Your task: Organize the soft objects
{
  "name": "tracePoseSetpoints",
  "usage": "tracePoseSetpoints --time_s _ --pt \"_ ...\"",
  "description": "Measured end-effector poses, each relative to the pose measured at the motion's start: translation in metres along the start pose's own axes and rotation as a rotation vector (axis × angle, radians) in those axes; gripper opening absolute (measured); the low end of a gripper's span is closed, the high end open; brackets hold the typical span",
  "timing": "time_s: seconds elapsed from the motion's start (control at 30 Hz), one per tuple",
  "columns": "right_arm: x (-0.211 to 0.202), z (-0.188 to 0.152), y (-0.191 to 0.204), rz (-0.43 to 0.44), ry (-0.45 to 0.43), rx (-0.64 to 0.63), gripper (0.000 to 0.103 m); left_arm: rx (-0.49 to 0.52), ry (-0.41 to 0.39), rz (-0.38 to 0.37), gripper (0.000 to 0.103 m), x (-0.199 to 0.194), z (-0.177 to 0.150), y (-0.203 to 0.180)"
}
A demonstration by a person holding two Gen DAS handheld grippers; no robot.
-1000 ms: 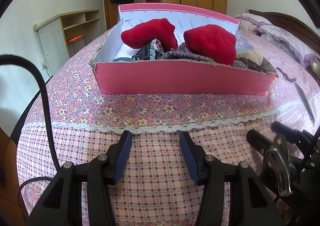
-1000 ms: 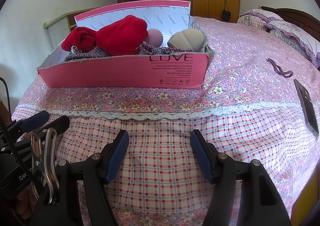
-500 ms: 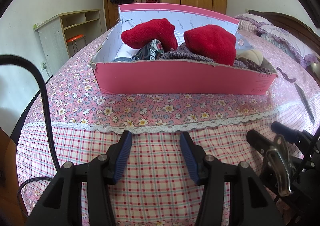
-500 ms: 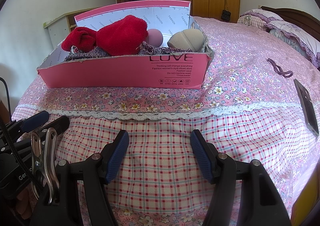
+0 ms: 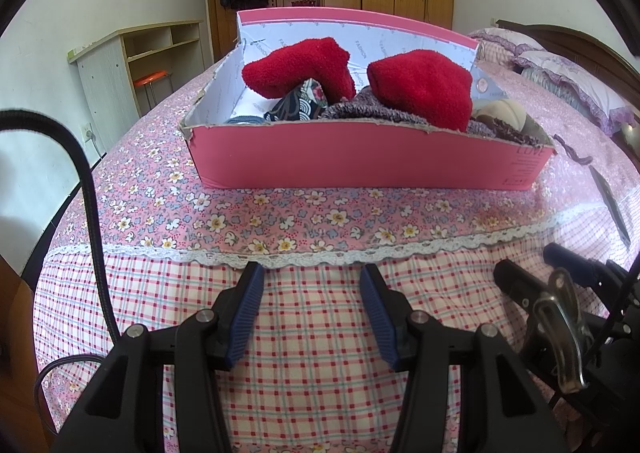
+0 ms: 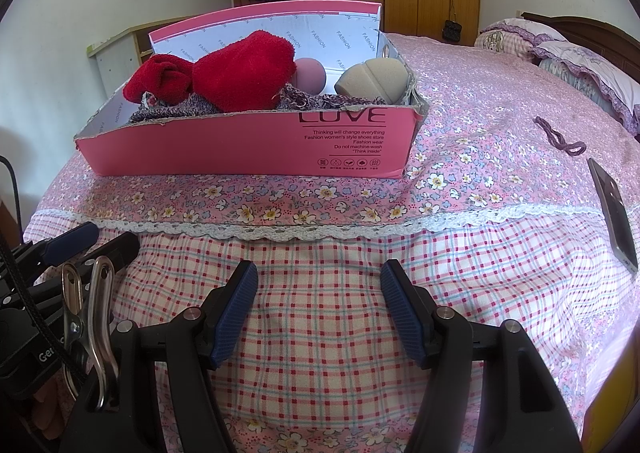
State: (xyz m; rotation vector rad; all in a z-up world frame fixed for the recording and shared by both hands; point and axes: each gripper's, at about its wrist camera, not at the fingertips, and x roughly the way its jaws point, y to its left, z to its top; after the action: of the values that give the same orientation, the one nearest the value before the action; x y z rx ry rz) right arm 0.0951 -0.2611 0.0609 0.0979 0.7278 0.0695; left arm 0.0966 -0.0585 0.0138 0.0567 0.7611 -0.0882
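Bedroom, bed (image 5: 280, 213) with floral cover: pink shoebox (image 5: 360, 157) mid-bed, back from the near edge, holding red plush pieces (image 5: 420, 93), knitwear, sponges (image 6: 372, 81). Light, squashy, unbreakable; likely best pinched at a bulging fold. Left hand-held gripper (image 5: 312, 285) and right hand-held gripper (image 6: 318, 285): spread, empty.

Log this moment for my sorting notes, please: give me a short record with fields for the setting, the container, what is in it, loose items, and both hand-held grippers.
setting: bed with a pink floral and checked cover
container: pink box, open, on the bed
contents: two red socks, purple knit cloth, patterned dark cloth, pink ball, grey sponge
loose items: purple hair tie and phone to the box's right
left hand-held gripper: open, holding nothing
right hand-held gripper: open, holding nothing
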Motion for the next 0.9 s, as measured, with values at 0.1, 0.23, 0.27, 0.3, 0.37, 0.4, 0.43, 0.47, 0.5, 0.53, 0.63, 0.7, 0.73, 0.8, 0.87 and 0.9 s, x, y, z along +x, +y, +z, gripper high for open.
tracePoseSetpoints --time_s 0.1,0.23,0.27,0.3,0.37,0.4,0.43,0.47,0.5,0.53,0.63,0.7,0.73,0.8,0.87,0.9 --pt "0.0 -0.0001 -0.0004 0.0 0.0 0.0 0.066 0.003 -0.001 0.004 0.053 0.0004 -0.0001 -0.0002" --pt "0.0001 -0.0003 -0.0005 -0.001 0.0 -0.001 0.066 0.005 -0.002 0.007 0.053 0.0014 0.0001 -0.0012" --pt "0.0 -0.0004 -0.0001 -0.002 0.0 -0.001 0.066 0.004 -0.003 0.007 0.053 0.0016 0.0002 -0.0011" --pt "-0.0001 0.0001 -0.0003 -0.002 0.0 -0.001 0.066 0.004 -0.003 0.006 0.053 0.0015 0.0 -0.0013" --pt "-0.0001 0.0 -0.0002 -0.003 0.0 -0.002 0.066 0.003 -0.004 0.006 0.053 0.0011 -0.0006 -0.0021" --pt "0.0 0.0003 -0.0001 -0.004 0.0 -0.003 0.066 0.003 -0.004 0.006 0.053 0.0012 -0.0006 -0.002" --pt "0.0 0.0004 0.0001 -0.004 0.0 -0.003 0.066 0.003 -0.004 0.005 0.053 0.0014 -0.0006 -0.0019" --pt "0.0 0.0005 0.0003 -0.005 0.0 -0.003 0.066 0.002 -0.004 0.005 0.053 0.0015 -0.0005 -0.0018" --pt "0.0003 0.0007 0.0001 -0.004 0.0 -0.003 0.066 0.002 -0.004 0.004 0.053 0.0011 -0.0007 -0.0018" --pt "0.0004 0.0009 0.0003 -0.003 0.0 -0.002 0.066 0.001 -0.004 0.004 0.053 0.001 -0.0006 -0.0016" --pt "0.0003 0.0006 0.0002 -0.004 -0.001 -0.003 0.066 0.0 -0.005 0.003 0.053 0.001 -0.0009 -0.0012" --pt "0.0004 0.0007 0.0008 -0.006 -0.001 -0.004 0.066 -0.003 -0.005 -0.001 0.053 0.0014 -0.0003 -0.0011" --pt "0.0004 0.0004 0.0005 -0.006 -0.001 -0.004 0.066 -0.005 -0.006 -0.002 0.053 0.0009 -0.001 -0.0005" --pt "0.0009 0.0005 0.0011 -0.008 -0.002 -0.006 0.066 -0.003 -0.007 0.0 0.053 0.0015 -0.0002 -0.0007" --pt "0.0012 0.0004 0.0019 -0.011 -0.003 -0.008 0.066 -0.003 -0.008 0.001 0.053 0.0013 -0.0006 -0.0004" --pt "0.0013 0.0003 0.0022 -0.012 -0.003 -0.008 0.066 -0.005 -0.009 -0.001 0.053 0.0019 0.0001 0.0002"
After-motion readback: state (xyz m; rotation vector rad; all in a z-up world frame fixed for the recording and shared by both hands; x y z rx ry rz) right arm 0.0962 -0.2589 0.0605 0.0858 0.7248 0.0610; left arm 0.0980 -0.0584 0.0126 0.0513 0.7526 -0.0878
